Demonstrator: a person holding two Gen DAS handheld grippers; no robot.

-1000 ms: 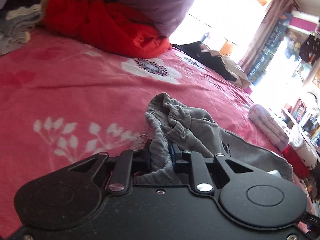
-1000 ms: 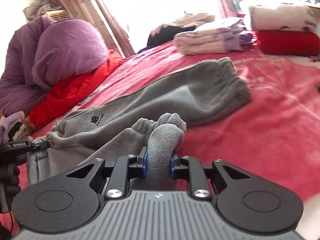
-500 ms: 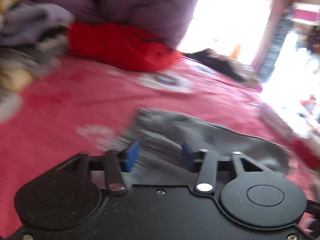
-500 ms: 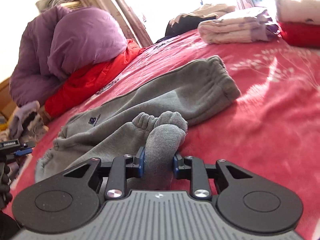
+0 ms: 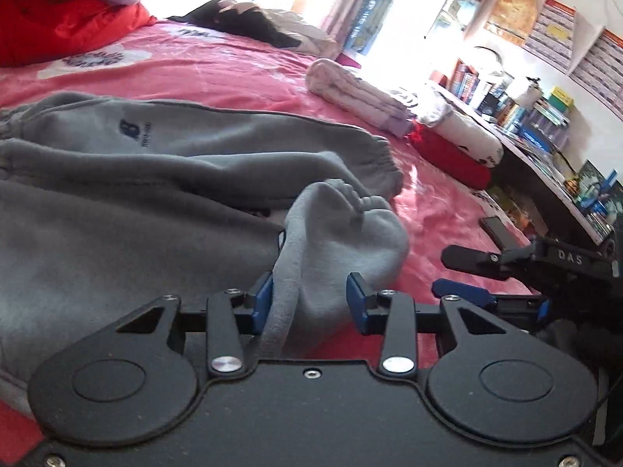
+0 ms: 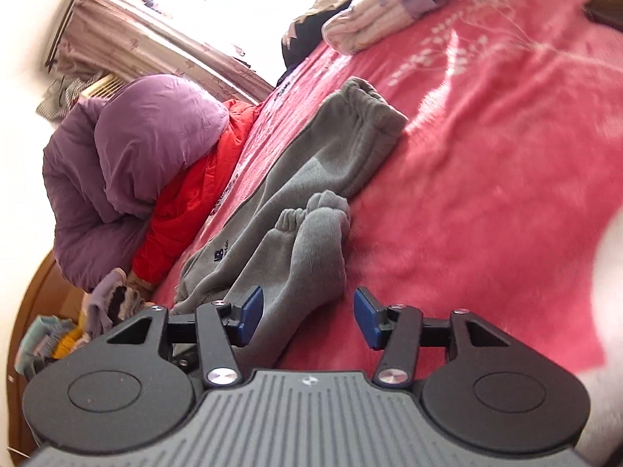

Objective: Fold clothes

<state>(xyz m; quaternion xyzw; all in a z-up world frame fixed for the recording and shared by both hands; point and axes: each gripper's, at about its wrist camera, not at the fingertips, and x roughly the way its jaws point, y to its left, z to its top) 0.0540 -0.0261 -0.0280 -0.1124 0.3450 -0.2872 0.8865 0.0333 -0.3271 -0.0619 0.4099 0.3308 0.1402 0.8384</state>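
Grey sweatpants lie on the pink bed, one leg stretched out with its cuff far from me. The other leg's cuff is bunched up near me. My left gripper is open, and that cuff sits loosely between its blue pads. My right gripper is open, with the same bunched leg lying just ahead of its left pad. The right gripper also shows at the right edge of the left wrist view.
A purple and red quilt pile lies at the left. Folded clothes and a red bundle lie at the bed's far side. A phone lies near the bed edge. A cluttered bookshelf stands beyond.
Both grippers opened and let go of the sweatpants. The left gripper swung from the waistband end to the bunched cuff beside the right gripper. The right gripper tilted and drew back slightly.
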